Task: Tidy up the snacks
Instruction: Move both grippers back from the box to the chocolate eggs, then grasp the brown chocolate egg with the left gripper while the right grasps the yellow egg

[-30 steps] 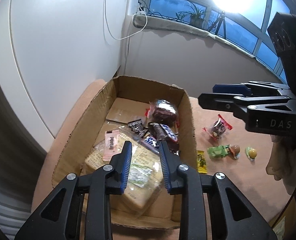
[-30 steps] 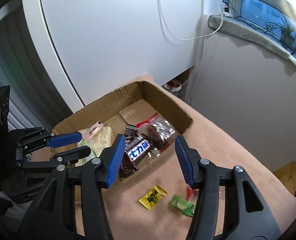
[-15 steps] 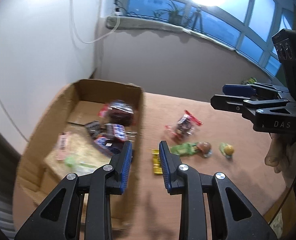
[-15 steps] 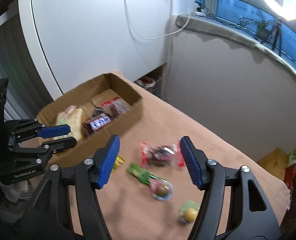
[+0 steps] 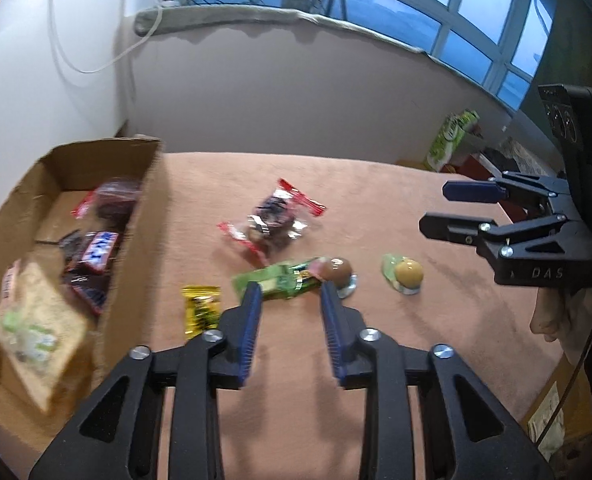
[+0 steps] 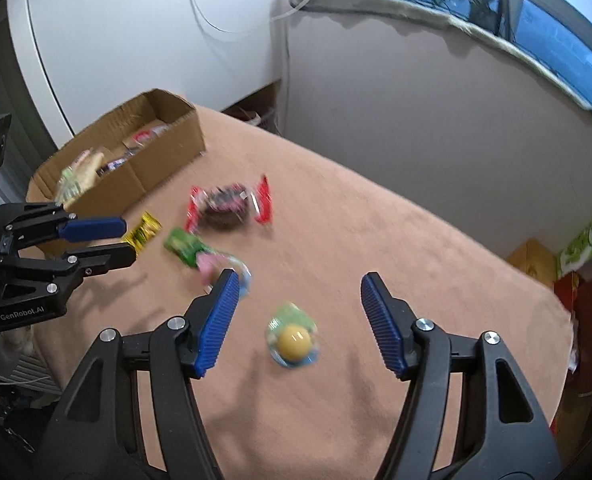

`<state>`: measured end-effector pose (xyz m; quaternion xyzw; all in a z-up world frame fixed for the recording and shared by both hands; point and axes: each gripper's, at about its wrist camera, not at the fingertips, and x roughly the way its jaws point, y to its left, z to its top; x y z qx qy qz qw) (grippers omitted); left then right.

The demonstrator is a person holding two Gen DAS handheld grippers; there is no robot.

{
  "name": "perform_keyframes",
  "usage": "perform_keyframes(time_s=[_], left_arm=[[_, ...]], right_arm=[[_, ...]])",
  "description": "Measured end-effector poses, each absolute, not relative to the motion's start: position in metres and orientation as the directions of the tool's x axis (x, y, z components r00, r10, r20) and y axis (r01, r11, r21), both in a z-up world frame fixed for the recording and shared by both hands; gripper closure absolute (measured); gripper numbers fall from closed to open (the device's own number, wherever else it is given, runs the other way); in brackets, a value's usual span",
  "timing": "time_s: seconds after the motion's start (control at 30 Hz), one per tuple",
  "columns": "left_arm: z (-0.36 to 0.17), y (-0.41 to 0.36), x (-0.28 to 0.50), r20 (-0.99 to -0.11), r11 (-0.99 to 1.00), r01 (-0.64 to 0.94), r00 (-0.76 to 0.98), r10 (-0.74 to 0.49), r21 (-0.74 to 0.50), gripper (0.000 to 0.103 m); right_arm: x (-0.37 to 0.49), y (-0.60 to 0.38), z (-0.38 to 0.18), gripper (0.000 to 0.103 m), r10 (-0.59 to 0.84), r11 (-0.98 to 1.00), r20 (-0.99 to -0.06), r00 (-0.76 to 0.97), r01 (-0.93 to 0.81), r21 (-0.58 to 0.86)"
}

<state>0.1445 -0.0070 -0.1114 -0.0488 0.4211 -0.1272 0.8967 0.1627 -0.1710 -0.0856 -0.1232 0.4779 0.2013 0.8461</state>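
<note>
- Now the left gripper [image 5: 290, 292] has its fingers apart, holding nothing; the green packet [image 5: 282, 280] lies just beyond its tips.
- Right gripper [image 6: 299, 286] fingers spread wide, the yellow ball candy [image 6: 294, 340] between them, untouched.
- Cardboard box [image 5: 136, 240] sits left of the left fingers.

Both grippers swing off the cardboard box [image 5: 136, 240]: L gripper [image 5: 290, 292] fingers now frame the green packet [image 5: 280, 282]; R gripper [image 6: 297, 286], spread wider, frames the yellow ball candy [image 6: 294, 340].
</note>
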Motion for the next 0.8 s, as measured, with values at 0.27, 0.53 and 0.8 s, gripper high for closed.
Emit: perform_keyframes(time_s=[0.27, 0.53, 0.8], left_arm=[[-0.129, -0.041, 0.161, -0.753, 0.955, 0.236, 0.591, -0.29, -0.182, 0.067], [-0.139, -0.059, 0.175, -0.762, 0.951, 0.269, 0.582, -0.285, -0.151, 0.067], [-0.146, -0.077, 0.183, -0.773, 0.944, 0.321, 0.578, -0.262, -0.08, 0.073]], right_arm=[[0.154, -0.189, -0.114, 0.037, 0.226, 0.896, -0.874, 0.429, -0.444, 0.014], [0.148, -0.188, -0.134, 0.047, 0.249, 0.882, -0.882, 0.4, -0.47, 0.035], [0.149, -0.188, -0.142, 0.057, 0.269, 0.871, -0.885, 0.379, -0.488, 0.056]])
